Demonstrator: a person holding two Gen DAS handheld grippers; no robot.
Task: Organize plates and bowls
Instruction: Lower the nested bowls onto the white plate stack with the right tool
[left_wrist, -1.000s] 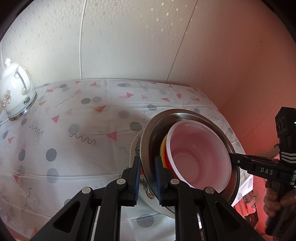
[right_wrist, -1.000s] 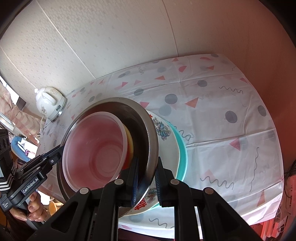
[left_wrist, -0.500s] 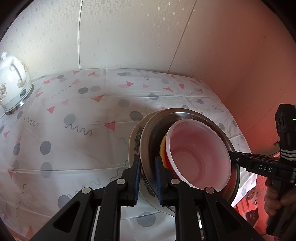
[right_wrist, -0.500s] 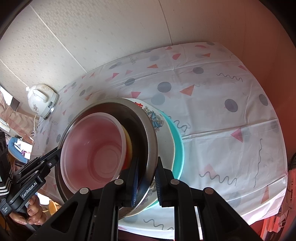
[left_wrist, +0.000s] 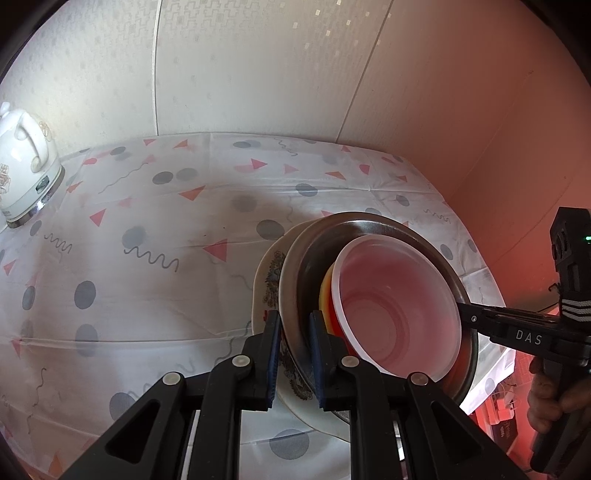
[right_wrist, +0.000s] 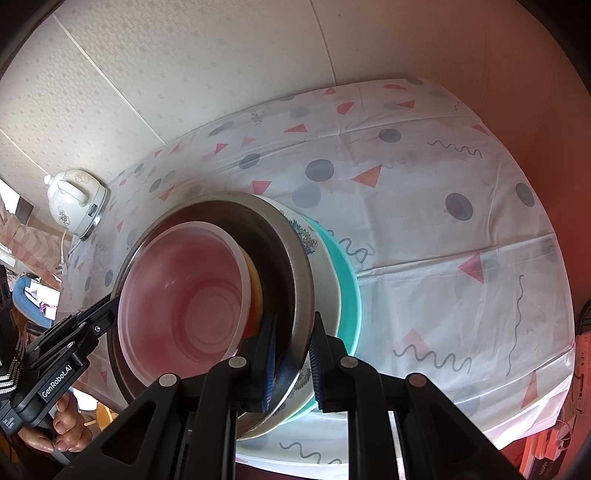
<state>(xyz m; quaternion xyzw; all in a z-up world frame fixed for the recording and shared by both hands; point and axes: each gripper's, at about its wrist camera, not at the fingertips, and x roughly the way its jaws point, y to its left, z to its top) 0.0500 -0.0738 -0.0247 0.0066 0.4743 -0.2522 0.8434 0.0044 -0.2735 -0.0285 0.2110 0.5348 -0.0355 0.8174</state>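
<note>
The left gripper (left_wrist: 292, 360) clamps the rim of the stainless steel bowl (left_wrist: 314, 254), one blue-padded finger inside the wall and one outside. The right gripper (right_wrist: 292, 363) pinches the opposite rim of the same bowl in the same way, so the bowl hangs between the two tools, tilted steeply with its mouth turned sideways.

Nested inside the steel bowl sits a translucent pink plastic bowl (left_wrist: 399, 314), and between the two a yellow bowl (left_wrist: 325, 291) shows only as a thin crescent, with a red edge just under it (whether that red belongs to a separate dish I cannot tell).

Behind the steel bowl, touching its back, is a white patterned ceramic plate (right_wrist: 321, 258), and behind that a teal plate (right_wrist: 349, 277); the stack is above the near edge of the table with its triangle-and-dot tablecloth (right_wrist: 443, 184). A white ceramic electric kettle (left_wrist: 24, 166) stands at the table's far left corner, well apart from the stack.
</note>
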